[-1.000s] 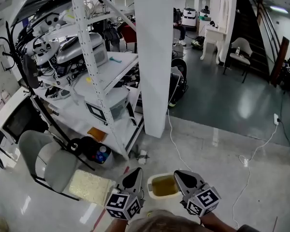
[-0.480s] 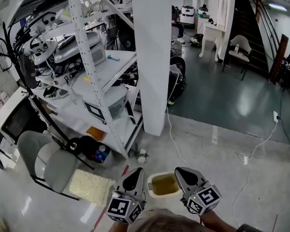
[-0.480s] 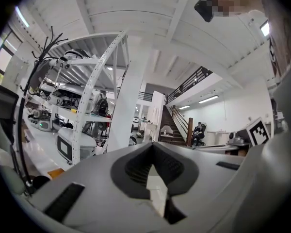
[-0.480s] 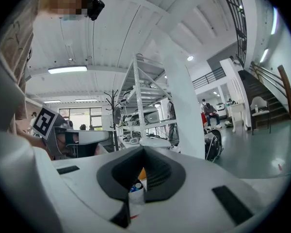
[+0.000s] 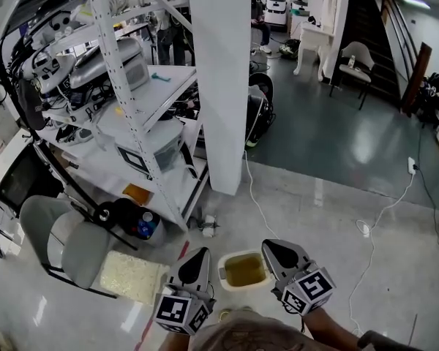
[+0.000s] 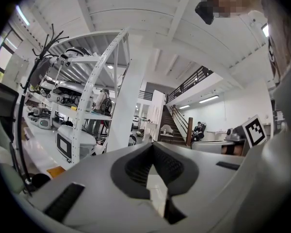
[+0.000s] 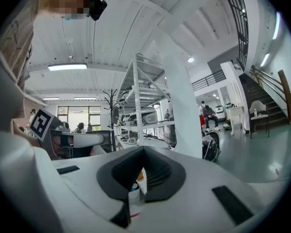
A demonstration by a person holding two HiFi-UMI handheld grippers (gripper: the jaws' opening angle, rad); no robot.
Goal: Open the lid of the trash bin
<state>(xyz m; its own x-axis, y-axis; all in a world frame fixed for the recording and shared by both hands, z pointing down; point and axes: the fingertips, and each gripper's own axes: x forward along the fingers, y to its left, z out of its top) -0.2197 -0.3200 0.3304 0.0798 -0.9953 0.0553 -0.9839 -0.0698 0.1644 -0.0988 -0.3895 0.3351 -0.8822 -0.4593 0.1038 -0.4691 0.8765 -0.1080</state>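
A small white-rimmed trash bin [image 5: 244,270] stands on the floor at the bottom of the head view, its top showing yellowish-brown. I cannot tell whether that is a lid or the inside. My left gripper [image 5: 198,259] hovers just left of the bin and my right gripper [image 5: 274,249] just right of it, both above it and apart from it. Each is shut with nothing held. In the left gripper view the left gripper [image 6: 153,147] points at the room, and the right gripper [image 7: 143,150] does the same in its own view. Neither gripper view shows the bin.
A white pillar [image 5: 219,79] rises ahead. A loaded metal shelf rack [image 5: 132,108] stands to the left, with a grey chair [image 5: 58,240] and a pale yellow mat [image 5: 135,278] on the floor near it. A white cable [image 5: 254,199] runs over the floor beyond the bin.
The head view has shifted a little, so the room sits lower and further left in frame. Both grippers keep their places either side of the bin and stay shut.
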